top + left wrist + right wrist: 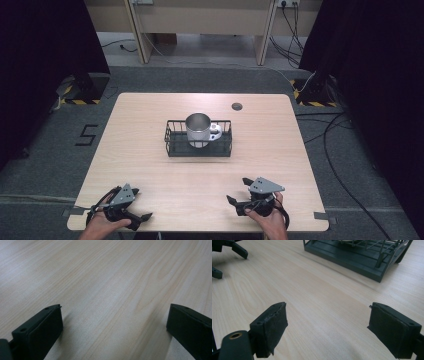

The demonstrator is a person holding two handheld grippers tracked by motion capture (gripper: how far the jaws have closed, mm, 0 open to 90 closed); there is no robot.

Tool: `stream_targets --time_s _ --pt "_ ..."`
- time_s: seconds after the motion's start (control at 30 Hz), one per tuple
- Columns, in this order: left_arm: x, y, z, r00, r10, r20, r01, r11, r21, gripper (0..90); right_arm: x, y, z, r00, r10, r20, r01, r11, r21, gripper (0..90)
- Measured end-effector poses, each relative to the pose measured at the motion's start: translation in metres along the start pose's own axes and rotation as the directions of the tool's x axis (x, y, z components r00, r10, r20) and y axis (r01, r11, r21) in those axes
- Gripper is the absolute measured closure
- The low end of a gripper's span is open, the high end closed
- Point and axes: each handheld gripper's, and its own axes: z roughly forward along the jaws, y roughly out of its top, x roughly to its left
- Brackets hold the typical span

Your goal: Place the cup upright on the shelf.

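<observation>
A person is sitting at a pale wooden desk, resting a gripper in each hand near its front edge. The left gripper is lying at the front left corner, its jaws standing wide apart with nothing between them, only bare wood in the gap. Ahead of both sets of jaws, between them and well apart from each, a black wire basket is sitting mid-desk, holding an upright metal mug. The right gripper is resting at the front right, its jaws also gaping wide and gripping nothing, pointing toward the left gripper.
</observation>
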Motion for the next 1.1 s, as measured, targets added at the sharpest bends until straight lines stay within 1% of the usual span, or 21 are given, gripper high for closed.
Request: stream_targets --time_s 0.1,0.27,0.47,0.7,0.83,0.93,1.1 --pt "0.000 0.000 0.000 1.0000 0.001 0.000 -0.001 1.0000 0.001 0.0 0.001 -0.002 -0.002 0.9999 -0.008 0.010 0.008 1.000 0.009 15.1" --pt "0.000 0.000 0.000 1.0000 0.001 -0.001 -0.001 1.0000 0.001 0.0 0.002 -0.007 -0.005 0.9997 -0.005 0.025 0.005 1.000 0.020 15.1" --pt "0.000 0.000 0.000 1.0000 0.000 0.000 0.000 1.0000 0.000 0.0 0.004 -0.013 -0.007 0.9987 0.016 0.049 -0.017 0.999 0.037 15.1" --pt "0.000 0.000 0.000 1.0000 0.000 0.000 0.000 1.0000 0.000 0.0 0.009 -0.017 -0.010 0.9978 0.014 0.065 -0.018 0.998 0.054 15.1" --pt "0.000 0.000 0.000 1.0000 0.001 0.000 -0.001 1.0000 0.001 0.0 0.011 -0.020 -0.010 0.9965 0.009 0.083 -0.016 0.997 0.081 15.2" --pt "0.000 0.000 0.000 1.0000 0.000 0.000 0.000 1.0000 0.000 0.0 0.011 -0.023 -0.010 0.9965 0.016 0.082 -0.024 0.996 0.087 15.2" --pt "0.000 0.000 0.000 1.0000 0.000 0.000 0.000 1.0000 0.000 0.0 0.012 -0.027 -0.010 0.9946 0.009 0.103 -0.020 0.994 0.108 15.2"
